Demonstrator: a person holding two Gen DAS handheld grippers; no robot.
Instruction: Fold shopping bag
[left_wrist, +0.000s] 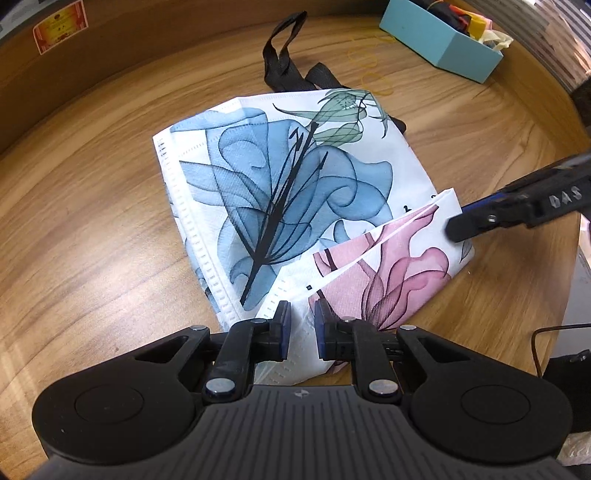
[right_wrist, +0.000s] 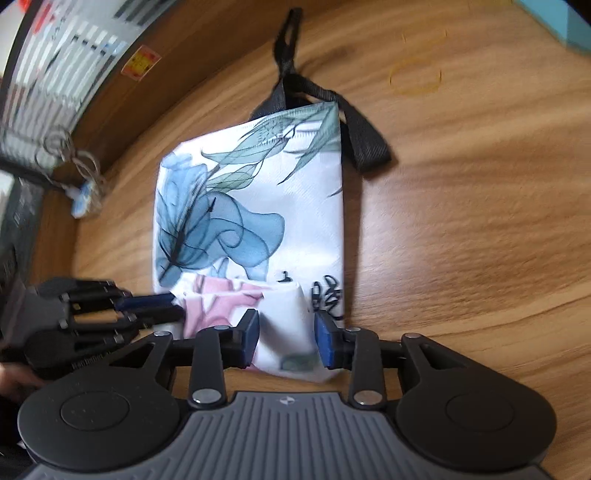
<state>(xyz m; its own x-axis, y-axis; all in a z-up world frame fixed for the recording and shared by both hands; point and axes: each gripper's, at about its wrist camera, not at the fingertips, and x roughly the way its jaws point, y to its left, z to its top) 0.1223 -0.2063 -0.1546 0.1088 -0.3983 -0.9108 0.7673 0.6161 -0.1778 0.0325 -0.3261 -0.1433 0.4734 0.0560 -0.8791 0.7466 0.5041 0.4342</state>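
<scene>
The shopping bag (left_wrist: 295, 192) lies flat on the table (left_wrist: 92, 229), its long axis running straight away from me, black handles (left_wrist: 284, 55) at the far end and the turned-up bottom flap (left_wrist: 388, 258), the pink-flowered part, at the near end under both my tongs. My left tongs (left_wrist: 302, 325) sit at the near left corner of that flap, narrowed to a slim gap with white fabric bunched between the pads; I judge that a pinch, though I cannot see the pads pressing hard. My right tongs (right_wrist: 286, 338) stand at the near right corner, jaws a moderate way apart, straddling the flap's edge without squeezing it. Both are equally close to the near edge, so the next fold should carry that end forward along the bag's length, towards the handles.
</scene>
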